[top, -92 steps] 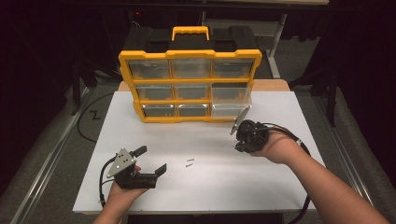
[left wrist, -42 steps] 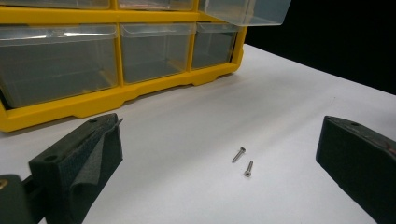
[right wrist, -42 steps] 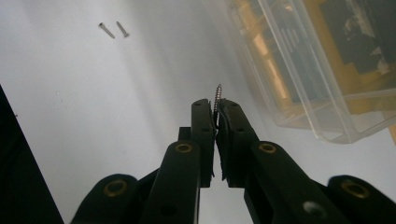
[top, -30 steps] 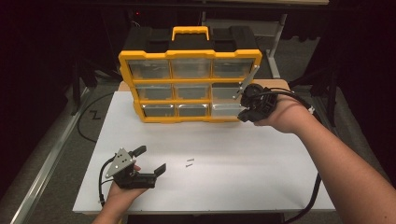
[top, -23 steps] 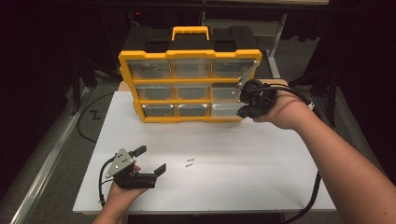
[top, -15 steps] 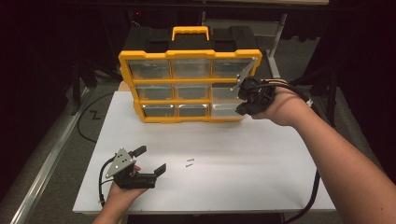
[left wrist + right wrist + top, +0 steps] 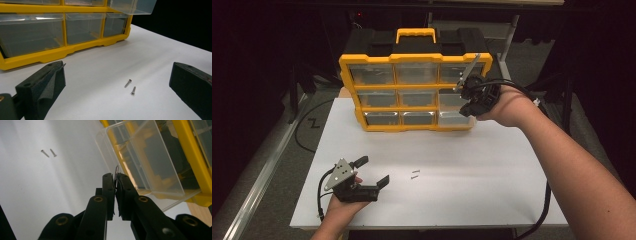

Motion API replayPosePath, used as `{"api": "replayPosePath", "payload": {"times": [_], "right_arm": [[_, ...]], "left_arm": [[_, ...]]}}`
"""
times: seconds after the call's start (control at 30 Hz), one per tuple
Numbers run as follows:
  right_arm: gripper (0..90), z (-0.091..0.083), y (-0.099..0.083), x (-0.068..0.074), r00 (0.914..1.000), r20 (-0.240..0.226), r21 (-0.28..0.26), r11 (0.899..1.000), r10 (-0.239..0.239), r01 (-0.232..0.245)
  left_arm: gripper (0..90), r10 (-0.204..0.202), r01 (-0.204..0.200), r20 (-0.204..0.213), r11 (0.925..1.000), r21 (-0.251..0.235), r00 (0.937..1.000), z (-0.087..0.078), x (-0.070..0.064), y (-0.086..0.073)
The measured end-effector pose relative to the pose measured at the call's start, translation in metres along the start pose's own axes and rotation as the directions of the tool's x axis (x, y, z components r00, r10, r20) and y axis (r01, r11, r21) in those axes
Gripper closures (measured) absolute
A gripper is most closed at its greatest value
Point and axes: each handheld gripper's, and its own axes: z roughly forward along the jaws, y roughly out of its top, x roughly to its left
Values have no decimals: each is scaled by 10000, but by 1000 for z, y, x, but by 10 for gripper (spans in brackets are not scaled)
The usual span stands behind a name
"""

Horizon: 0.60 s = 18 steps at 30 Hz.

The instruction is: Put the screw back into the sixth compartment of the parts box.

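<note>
Right tool: pinching a thin threaded screw between its pressed-together black jaws, and hovering over the pulled-out clear drawer at the organizer's right side, near the table's far right corner.
Left tool: resting in the hand by the table's near left corner, jaws standing spread wide with nothing between them.
Organizer: sitting along the table's far edge, a yellow plastic frame holding three rows of see-through drawers, black top with a yellow handle.
Loose screws: two small metal ones lying side by side on the bare white table, just ahead of the left tool, well apart from the organizer.
In the way: the open drawer's clear front wall is standing right beside the held screw.
Jaw pads: dark, soft-looking, matte.
</note>
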Motion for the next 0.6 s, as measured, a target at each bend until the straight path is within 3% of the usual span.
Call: {"api": "replayPosePath", "payload": {"times": [0.6], "right_arm": [[872, 9, 12, -19, 9991, 298, 120, 9995, 287, -291]], "left_arm": [[11, -8, 8, -2, 10000, -9, 10000, 0, 0, 0]]}}
